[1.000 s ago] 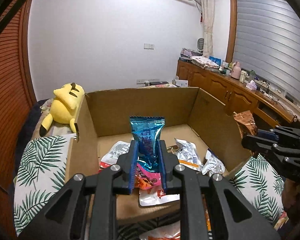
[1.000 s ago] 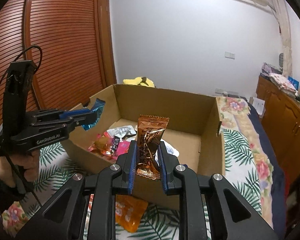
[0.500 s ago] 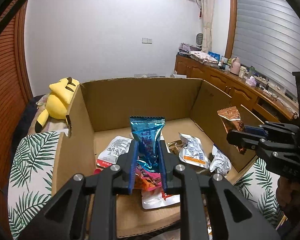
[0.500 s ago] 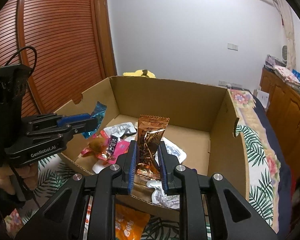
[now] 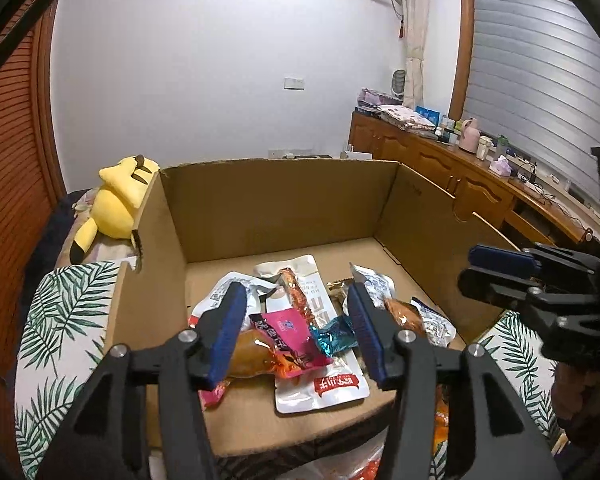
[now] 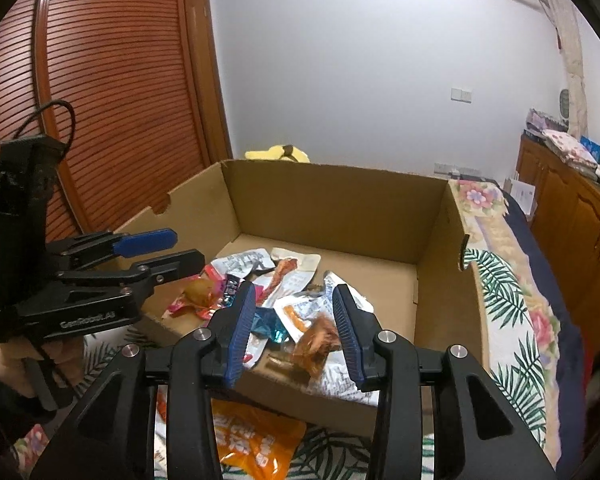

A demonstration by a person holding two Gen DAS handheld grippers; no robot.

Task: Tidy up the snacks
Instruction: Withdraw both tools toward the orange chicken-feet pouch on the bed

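Note:
An open cardboard box [image 5: 284, 208] stands on the bed and holds several snack packets. My left gripper [image 5: 296, 336] is open and empty over the box's near edge. The blue packet [image 5: 336, 338] lies in the box between its fingers, next to a pink packet [image 5: 284, 332]. My right gripper [image 6: 296, 332] is open and empty above the box [image 6: 332, 204]. The copper-brown packet [image 6: 316, 344] lies in the box below it, beside the blue packet [image 6: 270, 326]. The right gripper shows at the right of the left wrist view [image 5: 500, 268], and the left gripper shows at the left of the right wrist view [image 6: 152, 248].
An orange snack bag [image 6: 252, 436] lies on the leaf-print bedspread [image 6: 512, 320] in front of the box. A yellow plush toy [image 5: 116, 196] lies behind the box's left corner. A wooden cabinet [image 5: 460, 184] with clutter runs along the right wall. A slatted wooden door [image 6: 100, 120] is at left.
Both grippers have opened. The blue packet dropped from the left gripper and the copper-brown packet from the right gripper, and both now lie in the box. Both grippers moved closer over the box.

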